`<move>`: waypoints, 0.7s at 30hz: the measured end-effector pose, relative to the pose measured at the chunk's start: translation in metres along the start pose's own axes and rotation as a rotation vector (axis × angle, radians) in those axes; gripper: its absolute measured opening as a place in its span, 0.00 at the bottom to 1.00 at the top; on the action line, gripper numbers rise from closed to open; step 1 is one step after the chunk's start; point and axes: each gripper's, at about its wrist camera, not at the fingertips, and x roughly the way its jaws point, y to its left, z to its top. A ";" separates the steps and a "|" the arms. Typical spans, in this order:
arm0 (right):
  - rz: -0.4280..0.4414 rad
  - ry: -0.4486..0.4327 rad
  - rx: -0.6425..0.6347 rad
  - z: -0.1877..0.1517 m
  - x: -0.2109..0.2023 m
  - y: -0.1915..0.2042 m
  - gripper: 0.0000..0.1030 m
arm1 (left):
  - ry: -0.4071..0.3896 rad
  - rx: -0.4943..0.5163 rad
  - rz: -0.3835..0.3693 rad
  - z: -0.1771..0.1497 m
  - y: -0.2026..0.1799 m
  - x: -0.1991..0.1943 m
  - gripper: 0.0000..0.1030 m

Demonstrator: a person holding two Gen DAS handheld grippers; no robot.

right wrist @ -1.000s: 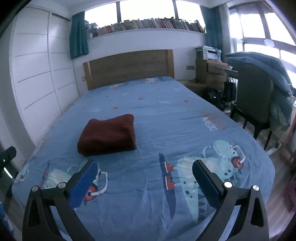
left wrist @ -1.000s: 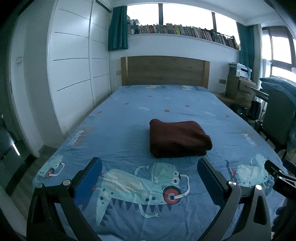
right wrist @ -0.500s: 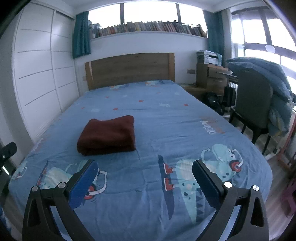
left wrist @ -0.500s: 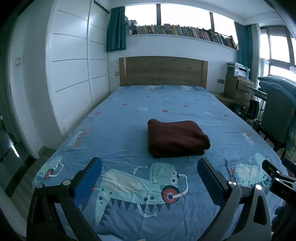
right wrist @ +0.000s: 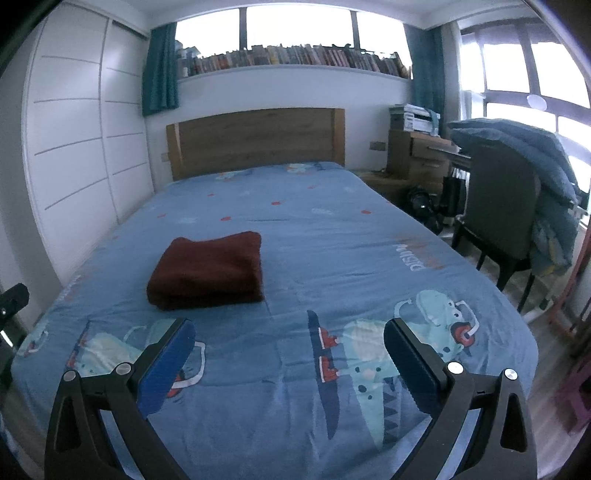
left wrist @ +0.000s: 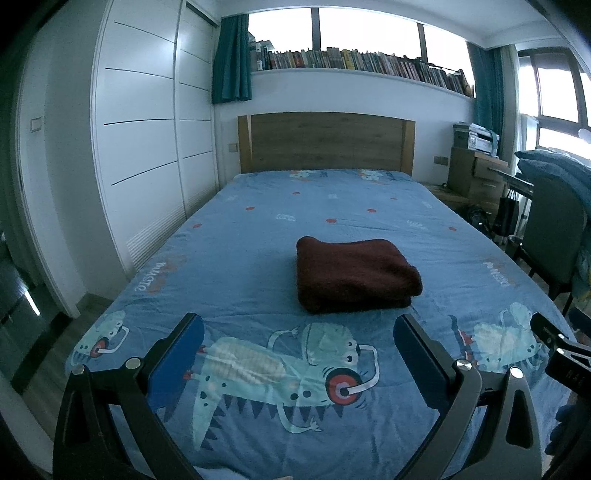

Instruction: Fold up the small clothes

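Left wrist view: the left gripper [left wrist: 298, 325] has its jaws spread wide, holding nothing and hanging above the bed [left wrist: 236, 258]. The folded maroon garment [left wrist: 354, 278] lies mid-bed, just beyond the fingertips. The sheet print near the bed's left edge isn't clearly readable.

Right wrist view: the right gripper [right wrist: 289, 330] is the same, wide apart and empty, with the garment [right wrist: 208, 271] ahead-left on the bed [right wrist: 351, 236]. A chair [right wrist: 498, 218] draped in bedding stands beside the bed's right edge.

Daylight enters through the blown-out windows [left wrist: 369, 33] ahead of me; the room reads dim and bluish, edges bow strongly, corners vignette black.
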 end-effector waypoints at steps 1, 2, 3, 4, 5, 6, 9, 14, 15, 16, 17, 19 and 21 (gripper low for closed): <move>-0.001 -0.001 -0.001 0.000 0.000 0.000 0.99 | 0.001 0.000 0.000 0.000 0.001 0.001 0.98; -0.003 -0.002 0.000 0.000 0.000 0.000 0.99 | 0.001 0.002 0.001 0.000 0.002 0.002 0.98; -0.004 -0.002 0.000 0.000 -0.001 -0.001 0.99 | 0.002 0.002 0.001 0.000 0.003 0.002 0.98; -0.005 -0.002 0.001 0.000 0.000 -0.001 0.99 | 0.003 0.003 0.001 0.001 0.003 0.003 0.98; -0.006 -0.001 0.002 0.000 0.000 -0.002 0.99 | 0.005 0.006 -0.001 0.001 0.004 0.003 0.98; -0.007 0.000 0.002 0.000 0.001 -0.003 0.99 | 0.006 0.008 -0.001 0.000 0.004 0.003 0.98; -0.012 -0.002 0.000 0.001 0.000 -0.004 0.99 | 0.009 0.013 -0.001 -0.002 0.004 0.005 0.98; -0.019 -0.005 0.003 0.001 -0.002 -0.006 0.99 | 0.012 0.023 0.003 -0.004 0.003 0.007 0.98; -0.020 -0.005 0.003 0.001 -0.002 -0.006 0.99 | 0.012 0.024 0.004 -0.004 0.003 0.007 0.98; -0.023 -0.006 0.005 0.002 -0.002 -0.007 0.99 | 0.012 0.024 0.006 -0.004 0.004 0.007 0.98; -0.024 -0.006 0.005 0.002 -0.002 -0.008 0.99 | 0.013 0.024 0.006 -0.004 0.004 0.008 0.98; -0.026 -0.008 0.005 0.002 -0.002 -0.009 0.99 | 0.013 0.022 0.008 -0.004 0.005 0.009 0.98; -0.031 -0.010 0.002 0.003 -0.002 -0.010 0.99 | 0.013 0.021 0.011 -0.004 0.006 0.009 0.98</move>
